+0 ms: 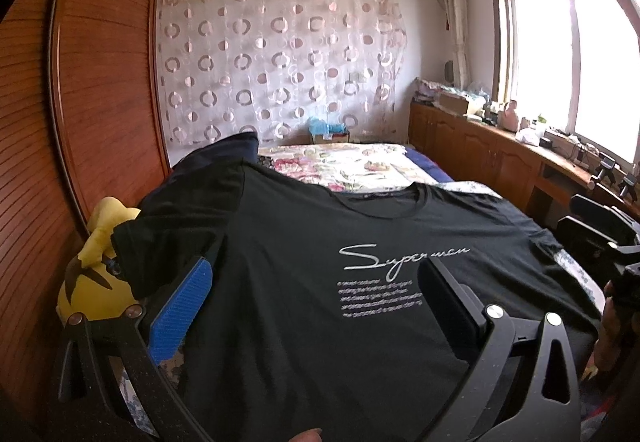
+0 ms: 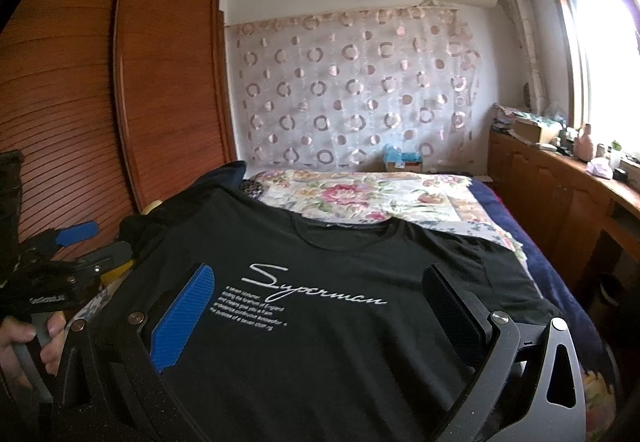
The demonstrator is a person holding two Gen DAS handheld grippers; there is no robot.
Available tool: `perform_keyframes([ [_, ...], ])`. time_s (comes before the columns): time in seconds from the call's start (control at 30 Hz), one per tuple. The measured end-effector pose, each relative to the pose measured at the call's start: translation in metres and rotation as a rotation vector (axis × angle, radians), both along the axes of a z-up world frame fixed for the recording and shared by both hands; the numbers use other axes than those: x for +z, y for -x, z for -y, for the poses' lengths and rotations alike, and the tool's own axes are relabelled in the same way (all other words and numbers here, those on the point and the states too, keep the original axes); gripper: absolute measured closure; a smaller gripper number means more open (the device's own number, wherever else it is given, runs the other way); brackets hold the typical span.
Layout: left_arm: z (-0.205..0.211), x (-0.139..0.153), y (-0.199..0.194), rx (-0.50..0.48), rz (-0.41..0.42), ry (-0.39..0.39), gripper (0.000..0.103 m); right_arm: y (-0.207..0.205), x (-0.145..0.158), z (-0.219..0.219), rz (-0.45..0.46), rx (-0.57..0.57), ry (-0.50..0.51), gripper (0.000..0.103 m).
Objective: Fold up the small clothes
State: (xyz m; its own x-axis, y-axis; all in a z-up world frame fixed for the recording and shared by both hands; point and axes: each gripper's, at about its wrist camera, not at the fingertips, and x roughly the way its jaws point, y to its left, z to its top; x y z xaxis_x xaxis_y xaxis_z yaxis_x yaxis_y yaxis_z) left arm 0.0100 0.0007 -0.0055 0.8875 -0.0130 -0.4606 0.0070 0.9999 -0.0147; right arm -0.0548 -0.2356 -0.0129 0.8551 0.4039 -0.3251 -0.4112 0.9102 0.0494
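From the left wrist camera, the black T-shirt lies spread face up across the near end of the bed, neckline toward the far wall, white "Superman" script on the chest. The left gripper hangs over the shirt's lower half with its jaws released wide, holding nothing: the blue pad sits over the shirt's left edge and the black finger stands beside the small printed lines. Left of the shirt, a yellow plush toy is wedged against the wooden wardrobe, and the shirt's sleeve drapes onto it, so there is little room on that side. Beyond the neckline, the floral bedspread stretches open toward the circle-patterned curtain. Right of the shirt, part of the right gripper shows at the frame edge, with a wooden counter under the window behind it.

From the right wrist camera, the T-shirt looks mostly smooth, with a dark bunched fold at its far left shoulder. The right gripper also has its jaws released and apart over the shirt, its blue pad left of the lettering. The shirt's right edge stops short of the navy blanket at the bed's side. The left gripper shows left of the shirt, jaws apart, held in a hand.
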Motion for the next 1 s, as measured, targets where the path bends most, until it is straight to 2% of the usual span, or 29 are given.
perform_keyframes([
  [0.57,-0.056,-0.018,-0.027,0.076,-0.061,-0.025,0.0,-0.042,-0.007,-0.012,-0.061,0.092,0.038,0.0],
  [0.8,-0.096,-0.025,-0.033,0.103,-0.085,-0.008,0.0,-0.058,-0.011,-0.02,-0.099,0.141,0.071,0.0],
  [1.0,-0.141,-0.032,-0.046,0.147,-0.121,0.026,0.009,-0.063,-0.011,-0.023,-0.119,0.187,0.102,0.0],
])
